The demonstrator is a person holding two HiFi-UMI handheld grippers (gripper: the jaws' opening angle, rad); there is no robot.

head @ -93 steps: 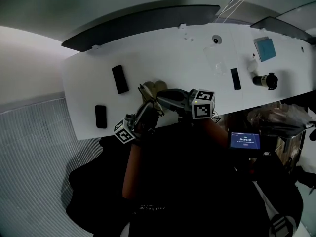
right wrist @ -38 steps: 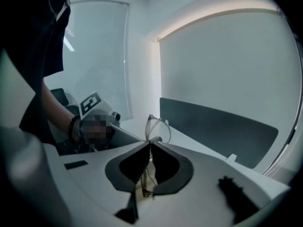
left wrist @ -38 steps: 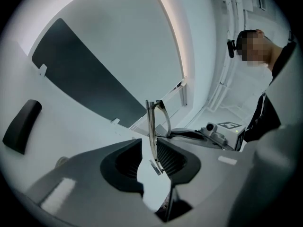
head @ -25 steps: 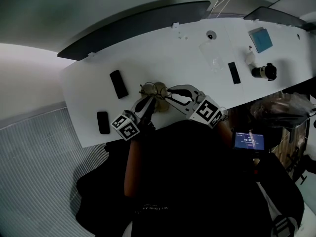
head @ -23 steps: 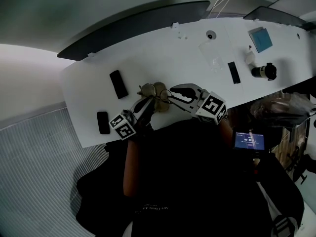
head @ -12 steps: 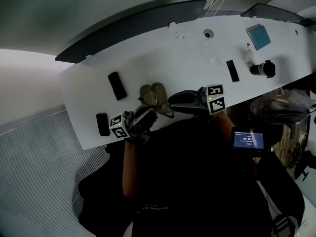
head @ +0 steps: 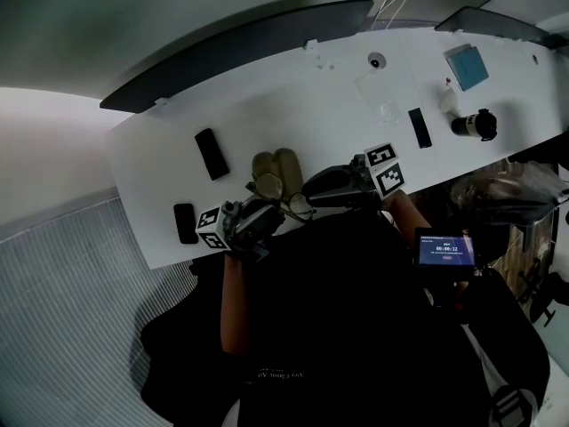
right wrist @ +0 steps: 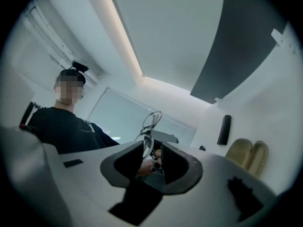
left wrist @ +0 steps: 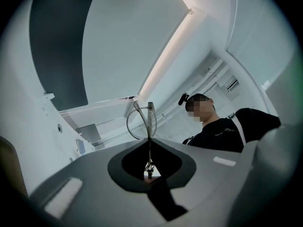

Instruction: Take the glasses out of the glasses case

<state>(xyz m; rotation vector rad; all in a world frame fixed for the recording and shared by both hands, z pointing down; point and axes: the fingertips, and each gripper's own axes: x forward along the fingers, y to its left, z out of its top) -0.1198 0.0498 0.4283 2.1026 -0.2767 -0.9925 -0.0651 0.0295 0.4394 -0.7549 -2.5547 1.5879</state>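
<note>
Glasses [left wrist: 141, 124] are out of the open case [head: 276, 172] just beyond both tips: L gripper [left wrist: 149, 143] jaws pinch 1 thin frame wire, glasses rising straight ahead, while R gripper [right wrist: 151, 148] jaws stand approx half apart round a lens, not squeezing.

Thin wire-rimmed glasses [left wrist: 142, 122] out of case, apparently clear of table [head: 160, 158]; tan case [head: 277, 165] lying open.
</note>
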